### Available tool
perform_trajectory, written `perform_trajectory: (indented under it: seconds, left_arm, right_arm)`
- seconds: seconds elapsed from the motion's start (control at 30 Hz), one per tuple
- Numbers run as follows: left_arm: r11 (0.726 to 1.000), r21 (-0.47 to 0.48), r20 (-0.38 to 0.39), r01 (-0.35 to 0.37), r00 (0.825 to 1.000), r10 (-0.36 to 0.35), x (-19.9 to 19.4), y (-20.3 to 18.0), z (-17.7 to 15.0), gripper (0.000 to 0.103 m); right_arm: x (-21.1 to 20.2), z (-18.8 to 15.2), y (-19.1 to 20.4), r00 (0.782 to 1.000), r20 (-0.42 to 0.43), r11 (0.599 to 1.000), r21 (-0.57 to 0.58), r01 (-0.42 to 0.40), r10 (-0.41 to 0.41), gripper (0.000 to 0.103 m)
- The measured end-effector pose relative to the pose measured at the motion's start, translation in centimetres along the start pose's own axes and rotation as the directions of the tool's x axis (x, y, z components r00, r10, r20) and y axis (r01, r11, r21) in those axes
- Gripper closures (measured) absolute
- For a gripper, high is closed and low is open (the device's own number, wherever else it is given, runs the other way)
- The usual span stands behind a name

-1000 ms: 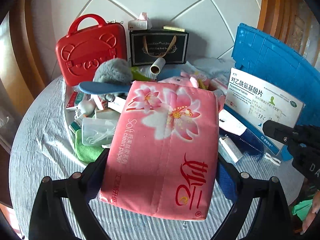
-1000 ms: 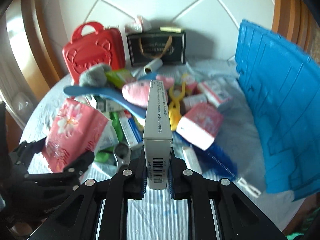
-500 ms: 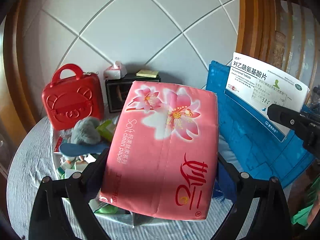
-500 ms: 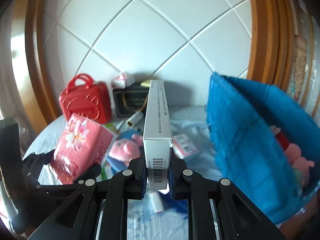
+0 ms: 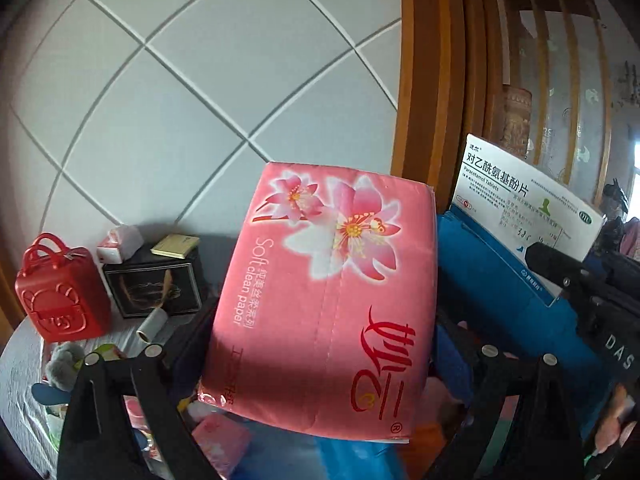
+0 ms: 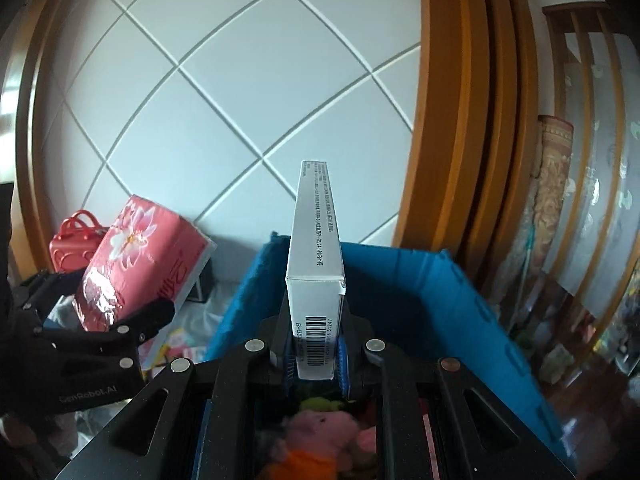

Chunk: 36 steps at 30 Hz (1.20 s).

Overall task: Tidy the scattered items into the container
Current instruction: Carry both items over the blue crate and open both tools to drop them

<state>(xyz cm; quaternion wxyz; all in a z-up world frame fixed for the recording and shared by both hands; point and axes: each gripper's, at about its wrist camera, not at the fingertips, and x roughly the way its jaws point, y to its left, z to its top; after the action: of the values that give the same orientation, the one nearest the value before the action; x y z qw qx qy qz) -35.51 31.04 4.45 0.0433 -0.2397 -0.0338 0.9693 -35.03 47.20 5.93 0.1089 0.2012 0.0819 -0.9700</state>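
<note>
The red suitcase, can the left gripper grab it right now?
Probably not: the left gripper is full, shut on the pink tissue pack, with the red suitcase far off by the wall.

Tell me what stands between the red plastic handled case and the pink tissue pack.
Left wrist view: a black gift box with a gold ribbon stands between the red case and the pink tissue pack, a small white roll before it.
</note>
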Motion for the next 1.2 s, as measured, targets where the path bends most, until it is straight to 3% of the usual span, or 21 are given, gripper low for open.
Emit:
perform_trajectory:
  seconds: [0.07,0.13,0.23,0.33,0.47,0.67,0.9,1.13,1.2]
  left_arm:
    - [1.000,-0.008,-0.086,0.017,0.996,-0.018,3.1,-2.9,1.3,0.007]
    - [1.000,-0.002,-0.196,0.018,0.981,-0.019,7.0,-5.5,1.7,0.007]
    - [0.999,0.031,-0.344,-0.014,0.939,0.024,12.6,-8.2,1.0,0.007]
    - [0.996,0.055,-0.441,-0.070,0.893,0.087,17.2,-9.6,-0.5,0.007]
    - [0.990,0.104,-0.508,-0.099,0.850,0.138,20.3,-10.0,-2.3,0.010]
    - [0.988,0.132,-0.536,-0.080,0.833,0.140,20.8,-10.9,-3.5,0.009]
    - [0.994,0.078,-0.607,-0.082,0.787,0.112,21.2,-11.1,-4.2,0.008]
    - [0.992,0.105,-0.597,-0.064,0.794,0.114,20.7,-12.0,-4.3,0.008]
    - [0.992,0.108,-0.596,-0.063,0.795,0.115,20.7,-12.1,-4.3,0.008]
  right_arm:
    - [2.3,0.2,-3.3,0.999,-0.036,1.000,0.013,0.008,-0.007,0.087]
    - [4.5,-0.3,-6.0,0.997,-0.079,0.999,0.035,0.006,-0.003,0.087]
    - [8.5,-1.7,-9.2,0.987,-0.158,0.998,0.064,0.007,0.003,0.087]
    - [12.3,-3.0,-11.1,0.973,-0.229,0.996,0.085,0.004,0.015,0.087]
    - [15.7,-4.1,-12.6,0.959,-0.279,0.991,0.132,-0.016,0.053,0.087]
    - [17.0,-5.3,-12.0,0.936,-0.342,0.993,0.108,-0.050,0.084,0.087]
    - [17.6,-5.8,-10.9,0.922,-0.363,0.990,0.098,-0.105,0.134,0.087]
    - [18.1,-6.1,-10.1,0.909,-0.379,0.984,0.113,-0.140,0.173,0.084]
    - [17.9,-6.1,-10.2,0.912,-0.375,0.984,0.116,-0.135,0.169,0.076]
